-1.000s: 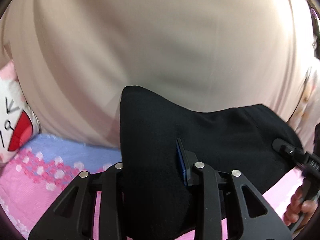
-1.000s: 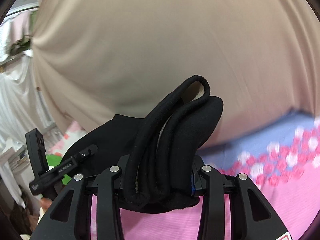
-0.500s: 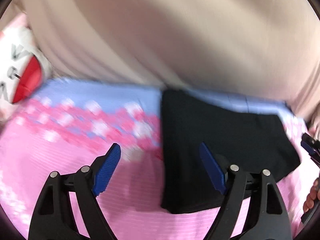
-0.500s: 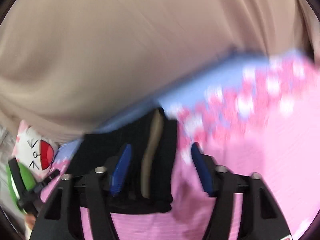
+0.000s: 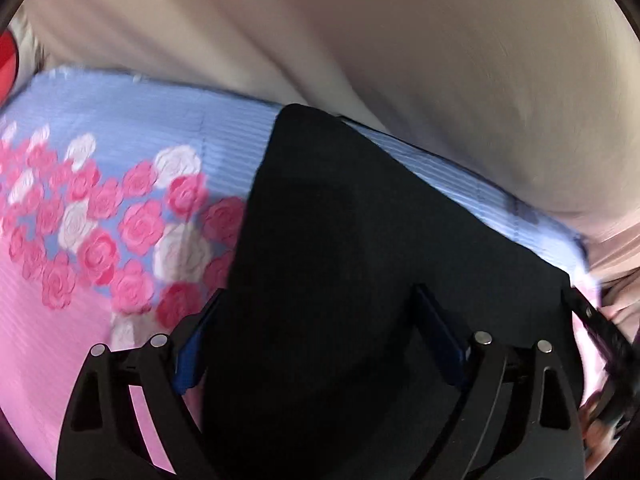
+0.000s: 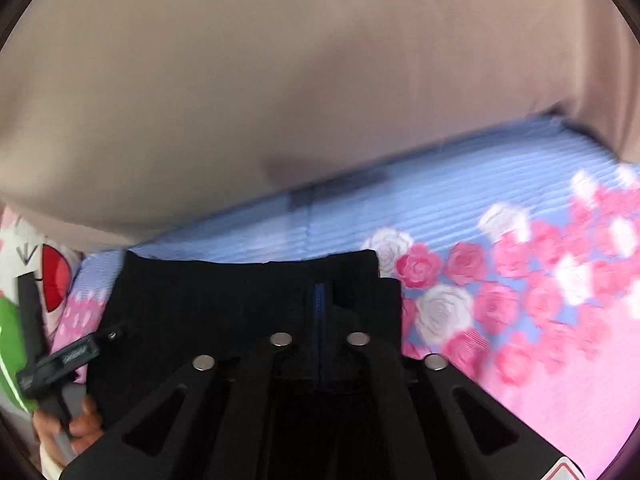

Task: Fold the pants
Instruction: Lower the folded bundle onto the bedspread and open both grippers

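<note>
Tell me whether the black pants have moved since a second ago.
Yes. The black pants have come down: they hung bunched in front of the beige curtain, and now lie folded flat on the rose-print bedspread.

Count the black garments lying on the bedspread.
1: folded black pants lie on the floral bedspread, near its blue edge by the beige curtain. Others may be hidden.

- Pants (image 5: pixel 360 248) lie folded on bedspread (image 5: pixel 100 140), near its far edge.
- Curtain (image 5: pixel 400 60) hangs behind.
- Plush (image 6: pixel 48 276) left of pants.
- Left gripper (image 5: pixel 316 332) over pants' left edge.
- Right gripper (image 6: pixel 320 300) over right part.
</note>
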A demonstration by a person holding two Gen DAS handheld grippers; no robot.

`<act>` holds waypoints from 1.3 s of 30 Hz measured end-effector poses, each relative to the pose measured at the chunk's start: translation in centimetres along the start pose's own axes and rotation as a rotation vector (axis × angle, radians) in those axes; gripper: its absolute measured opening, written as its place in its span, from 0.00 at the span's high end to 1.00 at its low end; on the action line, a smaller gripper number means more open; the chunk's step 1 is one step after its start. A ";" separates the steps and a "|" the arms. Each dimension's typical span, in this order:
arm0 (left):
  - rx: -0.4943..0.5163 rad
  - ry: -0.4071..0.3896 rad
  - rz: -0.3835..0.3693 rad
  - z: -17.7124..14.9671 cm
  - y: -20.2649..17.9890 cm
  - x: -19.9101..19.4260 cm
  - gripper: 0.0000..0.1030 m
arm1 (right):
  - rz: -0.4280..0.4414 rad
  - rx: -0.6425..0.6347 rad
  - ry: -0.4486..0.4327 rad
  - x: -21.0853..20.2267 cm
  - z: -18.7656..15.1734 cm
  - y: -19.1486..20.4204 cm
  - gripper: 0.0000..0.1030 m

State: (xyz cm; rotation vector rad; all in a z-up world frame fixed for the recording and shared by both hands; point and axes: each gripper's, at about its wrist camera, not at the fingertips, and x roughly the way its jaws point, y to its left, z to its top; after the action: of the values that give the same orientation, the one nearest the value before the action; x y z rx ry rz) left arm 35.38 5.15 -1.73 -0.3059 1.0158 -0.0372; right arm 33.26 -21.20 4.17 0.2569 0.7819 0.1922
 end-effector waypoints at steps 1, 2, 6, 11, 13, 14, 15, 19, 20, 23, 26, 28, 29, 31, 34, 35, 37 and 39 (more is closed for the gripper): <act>0.003 -0.018 -0.007 -0.3 0.4 -1.6 0.23 | 0.010 -0.045 -0.021 -1.6 -0.7 0.8 0.99; 0.019 -0.056 0.000 -0.8 0.5 -3.3 0.23 | 0.032 -0.085 -0.037 -3.7 -2.0 1.6 0.99; 0.126 -0.186 0.063 -4.7 0.1 -8.7 0.13 | 0.017 -0.164 0.039 -5.0 -7.0 1.8 1.00; 0.214 -0.148 0.226 -7.7 -0.1 -5.9 0.14 | 0.045 -0.040 0.037 -5.3 -7.9 0.4 0.99; 0.223 -0.167 0.214 -8.0 -0.8 -7.6 0.16 | 0.015 -0.094 -0.026 -7.7 -8.4 1.5 0.99; 0.225 -0.177 0.214 -8.2 -1.1 -8.0 0.16 | -0.018 -0.114 -0.034 -7.9 -9.1 1.9 0.98; 0.227 -0.177 0.216 -8.0 -1.1 -8.3 0.16 | -0.045 -0.121 0.002 -6.8 -9.7 1.7 0.99; 0.225 -0.127 0.243 -8.6 -1.2 -7.2 0.18 | -0.063 -0.062 0.028 -6.7 -9.5 0.5 1.00; 0.228 -0.130 0.244 -9.0 -1.3 -7.6 0.18 | -0.051 -0.057 0.007 -8.3 -9.3 0.2 0.98; 0.242 -0.177 0.284 -10.3 -1.8 -10.0 0.18 | -0.032 -0.094 -0.059 -11.5 -9.4 1.8 0.98; 0.245 -0.205 0.288 -11.5 -2.1 -12.2 0.18 | -0.035 -0.104 -0.072 -13.1 -10.4 2.6 0.98; 0.256 -0.214 0.303 -12.4 -2.3 -13.5 0.18 | -0.027 -0.096 -0.075 -14.1 -10.5 2.4 0.98; 0.261 -0.218 0.312 -12.8 -2.4 -14.1 0.18 | -0.028 -0.100 -0.074 -14.5 -11.0 2.6 0.98; 0.269 -0.232 0.315 -13.9 -2.5 -15.5 0.18 | -0.036 -0.109 -0.081 -15.3 -11.9 2.9 0.97; 0.268 -0.241 0.308 -15.2 -2.4 -17.5 0.18 | -0.035 -0.122 -0.092 -17.2 -13.4 3.5 0.96; 0.270 -0.245 0.309 -15.8 -2.3 -18.1 0.18 | -0.034 -0.125 -0.098 -17.4 -13.6 3.5 0.95; 0.272 -0.250 0.313 -17.0 -2.2 -19.2 0.18 | -0.041 -0.126 -0.110 -18.5 -14.4 3.6 0.94; 0.267 -0.242 0.302 -17.9 -2.0 -19.8 0.18 | -0.044 -0.121 -0.118 -19.3 -15.1 3.5 0.93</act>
State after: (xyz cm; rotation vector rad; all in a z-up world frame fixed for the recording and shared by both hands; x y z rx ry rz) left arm 10.05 2.43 6.54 0.0870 0.7962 0.1339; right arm 8.73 -20.60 7.85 0.1350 0.6557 0.1806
